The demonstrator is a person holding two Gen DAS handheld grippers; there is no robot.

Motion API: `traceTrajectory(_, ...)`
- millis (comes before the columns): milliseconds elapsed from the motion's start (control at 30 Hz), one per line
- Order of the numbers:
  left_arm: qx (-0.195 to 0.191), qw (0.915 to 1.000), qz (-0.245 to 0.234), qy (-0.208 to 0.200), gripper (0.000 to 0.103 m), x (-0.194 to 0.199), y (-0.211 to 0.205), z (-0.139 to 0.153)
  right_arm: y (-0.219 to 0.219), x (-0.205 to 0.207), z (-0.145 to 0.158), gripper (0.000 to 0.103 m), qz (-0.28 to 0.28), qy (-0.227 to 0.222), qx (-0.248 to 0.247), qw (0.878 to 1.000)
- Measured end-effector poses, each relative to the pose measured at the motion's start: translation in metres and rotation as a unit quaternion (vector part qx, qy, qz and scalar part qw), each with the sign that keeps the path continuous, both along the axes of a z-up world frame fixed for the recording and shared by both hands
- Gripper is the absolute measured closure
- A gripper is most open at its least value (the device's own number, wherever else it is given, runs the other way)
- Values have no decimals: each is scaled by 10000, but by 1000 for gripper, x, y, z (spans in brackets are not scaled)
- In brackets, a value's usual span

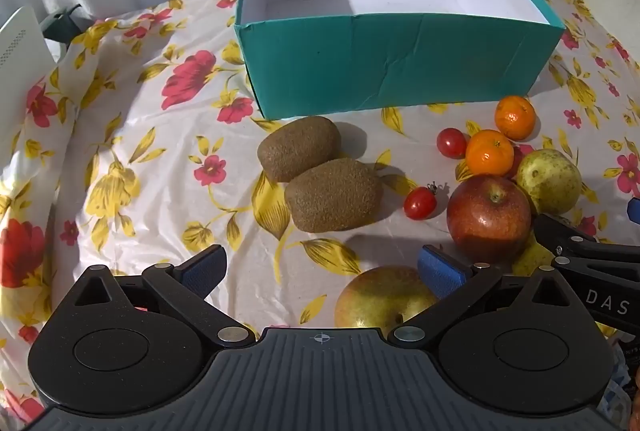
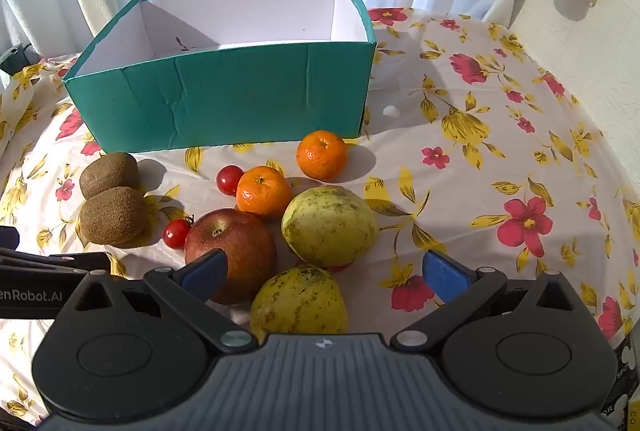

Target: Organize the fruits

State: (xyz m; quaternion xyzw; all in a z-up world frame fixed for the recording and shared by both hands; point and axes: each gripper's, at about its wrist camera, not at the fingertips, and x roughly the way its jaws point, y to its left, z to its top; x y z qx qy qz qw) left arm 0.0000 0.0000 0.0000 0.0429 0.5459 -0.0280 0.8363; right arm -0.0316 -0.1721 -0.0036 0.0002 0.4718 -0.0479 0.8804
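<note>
Jaws on both the left gripper (image 1: 320,269) and right gripper (image 2: 326,271) stand wide, holding nothing. Fruits lie on the tabletop (image 2: 500,135) near the empty teal box (image 2: 224,99). Nearest the right gripper, a pear (image 2: 298,301) looks firm but bruisable; grip across its widest middle.

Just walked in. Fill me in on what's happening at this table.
A person holds two grippers over a flowered tablecloth, sorting fruit. Nothing is picked up yet: the left gripper and right gripper both hover with jaws open. The teal box looks empty apart from a small dark speck. In front of it lie two kiwis, two mandarins, two cherry tomatoes, a red apple and several yellow-green pears.
</note>
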Motion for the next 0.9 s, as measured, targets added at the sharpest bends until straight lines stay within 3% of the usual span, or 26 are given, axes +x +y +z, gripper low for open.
traceTrajectory(900,48,10000,5,47,0,-2,1,-2,0,0,-1,0,7,5,22,10000)
